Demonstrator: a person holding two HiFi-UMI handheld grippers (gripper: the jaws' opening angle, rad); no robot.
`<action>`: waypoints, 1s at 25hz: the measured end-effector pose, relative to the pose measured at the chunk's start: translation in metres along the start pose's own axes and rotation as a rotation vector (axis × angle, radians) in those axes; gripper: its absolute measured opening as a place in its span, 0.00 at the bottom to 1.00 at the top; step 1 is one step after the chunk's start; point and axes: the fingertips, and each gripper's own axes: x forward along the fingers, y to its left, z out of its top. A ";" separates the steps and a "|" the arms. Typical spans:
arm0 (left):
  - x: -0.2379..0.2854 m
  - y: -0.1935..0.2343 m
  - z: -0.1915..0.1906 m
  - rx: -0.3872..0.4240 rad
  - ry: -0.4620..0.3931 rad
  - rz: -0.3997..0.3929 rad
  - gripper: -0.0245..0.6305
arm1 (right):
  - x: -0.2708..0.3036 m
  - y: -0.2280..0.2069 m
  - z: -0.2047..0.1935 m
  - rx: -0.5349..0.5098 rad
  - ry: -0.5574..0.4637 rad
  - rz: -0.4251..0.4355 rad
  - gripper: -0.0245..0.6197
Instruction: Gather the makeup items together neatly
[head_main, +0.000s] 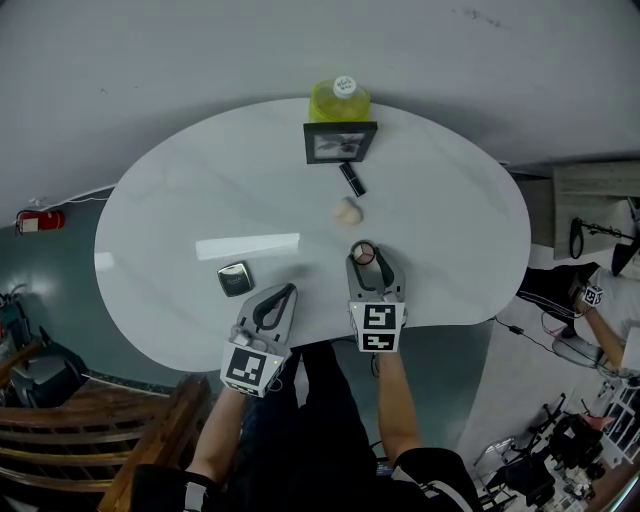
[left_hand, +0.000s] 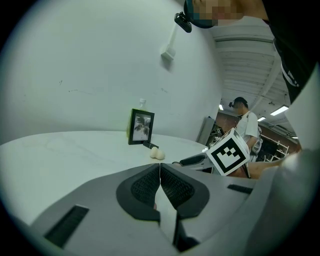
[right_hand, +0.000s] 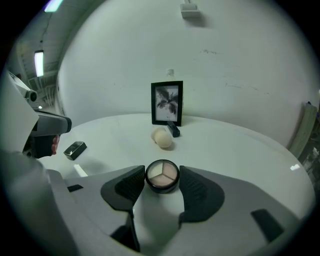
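Wht table | eyeshadow compact btwn R tongs, not gripped

Two grippers were there: left gripper, right gripper. One table. Two compacts: one round compact between the right gripper's fingers, and one square compact just left of the left gripper's fingers. One sponge sat just beyond the right fingers, one black tube past that, then one picture frame, and one yellow-green bottle farthest out. One person was far beyond the left fingers.
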 end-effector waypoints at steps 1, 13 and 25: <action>0.000 0.000 0.000 -0.001 0.001 0.000 0.07 | 0.001 0.001 0.000 -0.004 0.010 0.005 0.39; -0.016 0.007 0.003 0.000 -0.026 0.027 0.07 | -0.003 0.012 0.007 -0.047 -0.002 0.048 0.39; -0.071 0.033 0.012 -0.022 -0.098 0.140 0.07 | -0.018 0.101 0.043 -0.165 -0.054 0.215 0.39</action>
